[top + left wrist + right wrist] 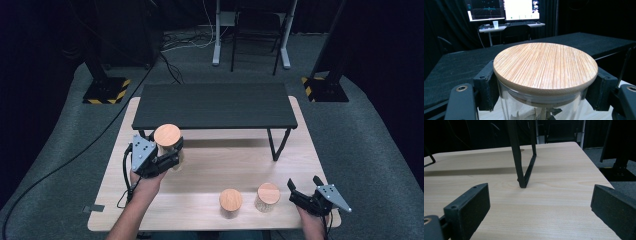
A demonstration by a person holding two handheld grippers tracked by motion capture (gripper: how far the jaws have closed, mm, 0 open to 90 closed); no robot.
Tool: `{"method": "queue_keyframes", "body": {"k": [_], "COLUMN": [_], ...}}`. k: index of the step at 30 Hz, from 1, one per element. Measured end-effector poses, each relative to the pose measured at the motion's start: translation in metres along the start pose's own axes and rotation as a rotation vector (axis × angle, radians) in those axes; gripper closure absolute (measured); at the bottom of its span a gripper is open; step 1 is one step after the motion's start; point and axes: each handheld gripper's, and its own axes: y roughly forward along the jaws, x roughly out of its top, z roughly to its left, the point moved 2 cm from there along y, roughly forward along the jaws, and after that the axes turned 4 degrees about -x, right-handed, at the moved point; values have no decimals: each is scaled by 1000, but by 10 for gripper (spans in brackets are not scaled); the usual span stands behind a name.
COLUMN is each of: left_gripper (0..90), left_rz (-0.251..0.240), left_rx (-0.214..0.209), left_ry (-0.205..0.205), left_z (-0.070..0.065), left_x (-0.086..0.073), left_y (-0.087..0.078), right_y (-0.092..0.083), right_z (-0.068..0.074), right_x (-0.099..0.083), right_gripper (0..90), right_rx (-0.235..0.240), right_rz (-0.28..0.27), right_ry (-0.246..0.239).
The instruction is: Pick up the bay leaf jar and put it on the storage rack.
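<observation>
Left gripper (167, 152), seen from the high view, clamps a glass jar (169, 146) with a round wooden lid and holds it clear of the wooden table (210, 165), just in front of a low black shelf (215, 105). Far to its right, two more lidded jars (250, 199) stand beside the right gripper (307, 190), whose jaws are spread wide with nothing between them.

Left gripper view: both black pads (485, 86) press the jar (544, 105) just under its lid (545, 66); the shelf top (461, 65) lies beyond.

Right gripper view: open jaws frame bare tabletop (544, 202); a black shelf leg (520, 157) stands ahead of them.
</observation>
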Motion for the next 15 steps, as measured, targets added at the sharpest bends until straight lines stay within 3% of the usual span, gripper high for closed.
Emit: {"method": "queue_keyframes", "body": {"k": [15], "left_gripper": [251], "left_rz": [-6], "left_rx": [-18], "left_ry": [17], "left_z": [-6], "left_x": [26], "left_y": [5], "right_y": [-1], "right_z": [-1], "right_x": [0], "right_gripper": [17], "right_rx": [2], "right_rz": [-8], "right_ry": [10]}}
